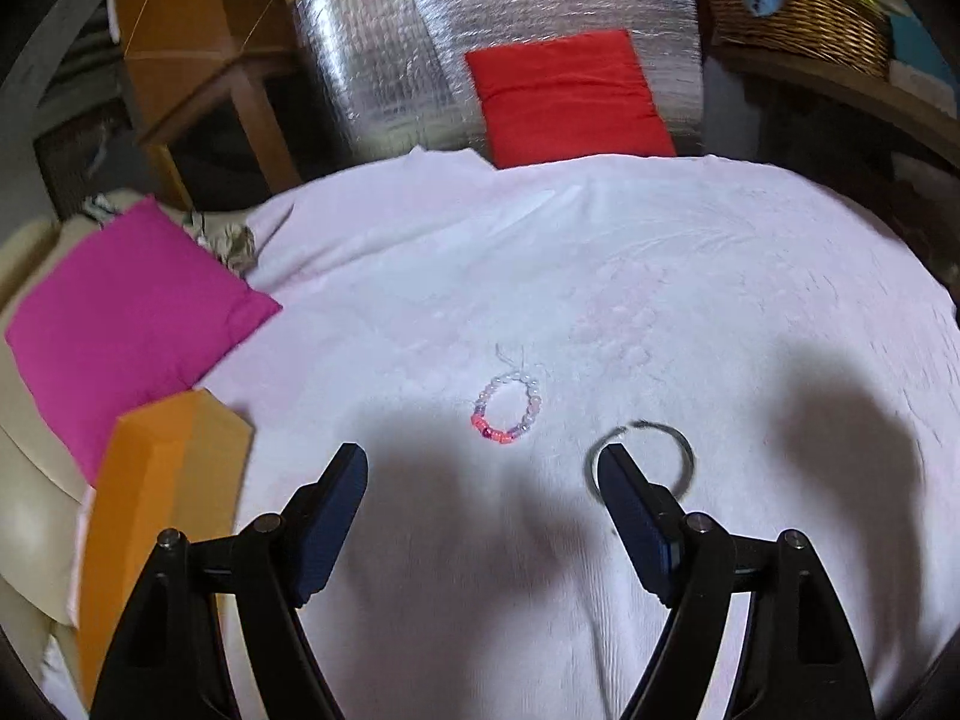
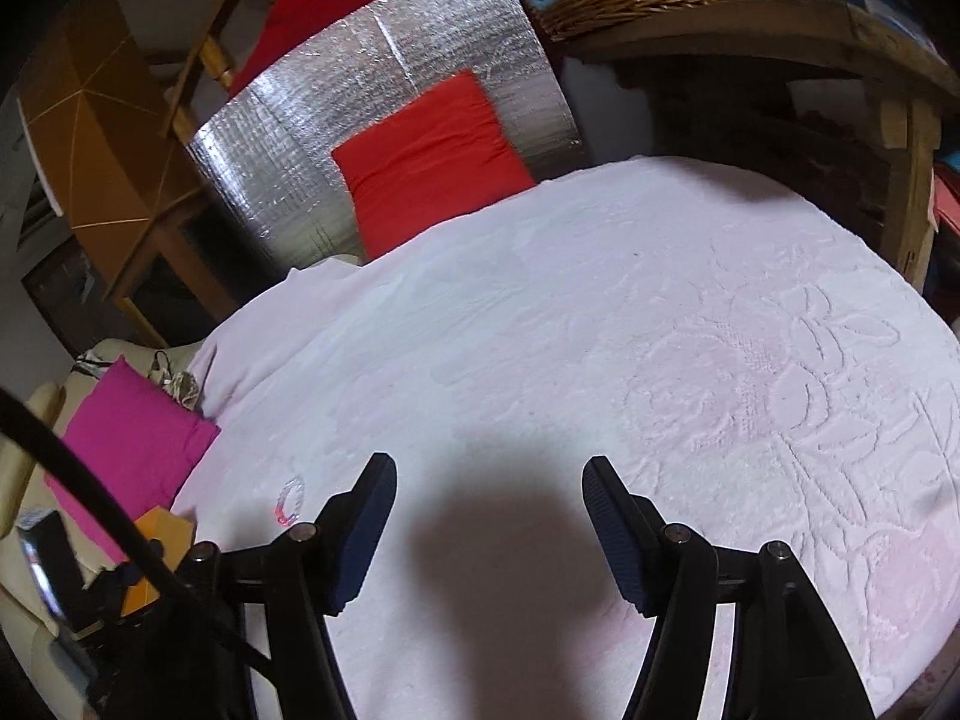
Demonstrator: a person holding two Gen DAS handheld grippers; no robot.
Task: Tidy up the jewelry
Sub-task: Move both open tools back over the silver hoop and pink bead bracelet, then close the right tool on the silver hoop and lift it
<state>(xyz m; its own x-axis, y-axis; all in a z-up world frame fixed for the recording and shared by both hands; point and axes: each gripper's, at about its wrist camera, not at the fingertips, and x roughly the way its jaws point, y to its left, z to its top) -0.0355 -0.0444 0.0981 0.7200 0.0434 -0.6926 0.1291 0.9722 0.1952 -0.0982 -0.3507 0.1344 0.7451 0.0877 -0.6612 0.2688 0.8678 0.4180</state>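
Note:
A beaded bracelet (image 1: 507, 409) with white, pink and purple beads lies on the white bedspread (image 1: 660, 276). A thin dark bangle (image 1: 672, 456) lies to its right, partly hidden by my left gripper's right finger. An orange box (image 1: 162, 504) stands at the bed's left edge. My left gripper (image 1: 483, 462) is open and empty, just short of the bracelet. My right gripper (image 2: 489, 474) is open and empty above bare bedspread (image 2: 660, 360). The bracelet (image 2: 290, 501) shows faintly left of its left finger, and the orange box (image 2: 159, 534) shows at lower left.
A magenta cushion (image 1: 126, 324) lies at the left edge of the bed. A red cushion (image 1: 570, 96) leans on a silver foil sheet (image 1: 390, 66) at the back. A wicker basket (image 1: 804, 12) sits on a wooden shelf at the right.

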